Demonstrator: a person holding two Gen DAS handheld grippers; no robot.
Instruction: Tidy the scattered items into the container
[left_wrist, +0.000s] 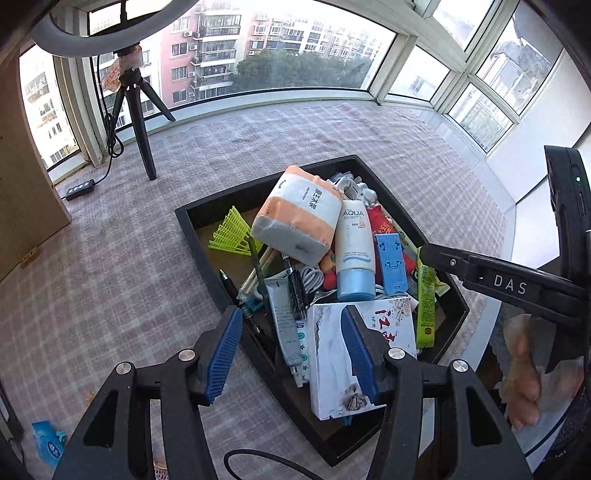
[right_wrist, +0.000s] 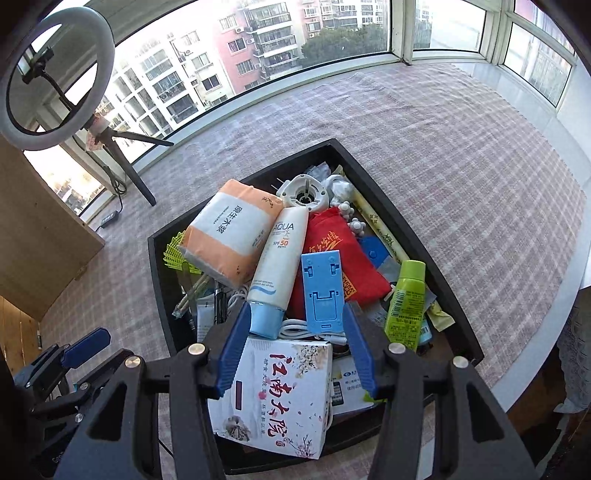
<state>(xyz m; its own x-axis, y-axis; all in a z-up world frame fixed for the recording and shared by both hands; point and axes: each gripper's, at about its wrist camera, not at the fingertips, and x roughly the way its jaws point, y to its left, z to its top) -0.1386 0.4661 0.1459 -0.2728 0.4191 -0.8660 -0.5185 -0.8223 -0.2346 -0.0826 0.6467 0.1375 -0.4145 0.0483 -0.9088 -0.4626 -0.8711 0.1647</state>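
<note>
Both claws were released and gripping nothing when I checked. Left claw (left_wrist: 291, 354) hung over the near-left corner of the black tray (left_wrist: 207, 236), its left pad over the tray rim and its right pad over the white printed box (left_wrist: 332, 369). Right claw (right_wrist: 295, 354) hung above the same white box (right_wrist: 277, 391), with the box's far edge between its pads; I couldn't tell whether the pads touched it.

The tray (right_wrist: 159, 266) sat on the checked cloth (right_wrist: 461, 166) and was piled full:
- tissue pack (right_wrist: 229, 236) at the far left, lying on the heap
- sunscreen tube (right_wrist: 279, 266) just right of it, cap toward the right claw, nearly between the pads
- blue phone stand (right_wrist: 323, 288) beside the tube, lying on a red pouch (right_wrist: 340, 251)
- green spray bottle (right_wrist: 406, 302) just right of the right claw's right pad
- yellow-green shuttlecock (left_wrist: 231, 232) at the tray's left side, partly under the tissue pack
- pens and a gray tube (left_wrist: 284, 317) ahead of the left claw, between its pads in that view

One loose item: a blue packet (left_wrist: 48, 443) lay on the cloth behind and left of the left claw, well apart from the tray. Ring light on tripod (right_wrist: 55, 81) stood by the window.
</note>
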